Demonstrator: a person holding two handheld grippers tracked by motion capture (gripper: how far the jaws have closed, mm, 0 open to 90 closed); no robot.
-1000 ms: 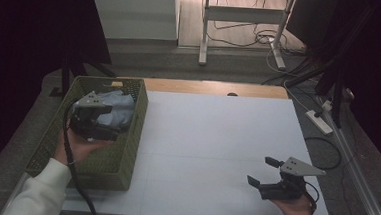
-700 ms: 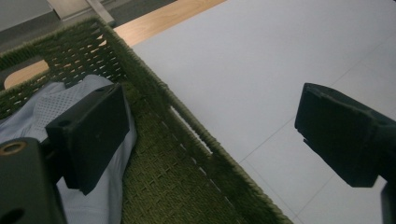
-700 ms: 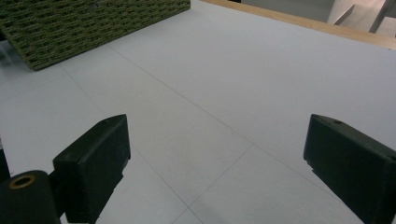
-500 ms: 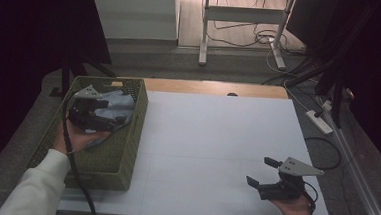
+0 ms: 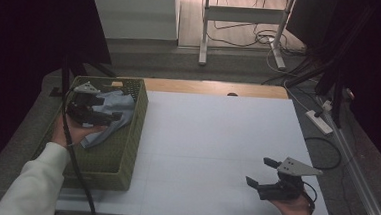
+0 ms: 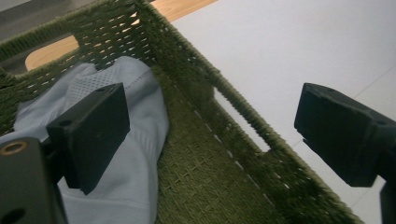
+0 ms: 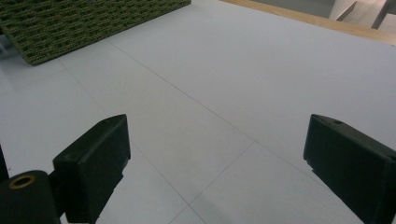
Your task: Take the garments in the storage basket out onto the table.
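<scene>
The left gripper [image 5: 109, 113] hovers inside the basket [image 5: 133, 129], jaws spread wide and holding nothing, with the cloth [image 6: 135, 154] lying crumpled beneath them in the basket's far end. The step in hand looks like reaching for the cloth; next the jaws should drop and close on a fold. The right gripper [image 5: 262, 173] rests wide open and empty on the worktop [image 5: 211, 139]. The cloth is soft pale-blue fabric with a mesh patch; the basket is coarse green weave, rectangular.

no readable text, labels, brands, numbers, signs
</scene>
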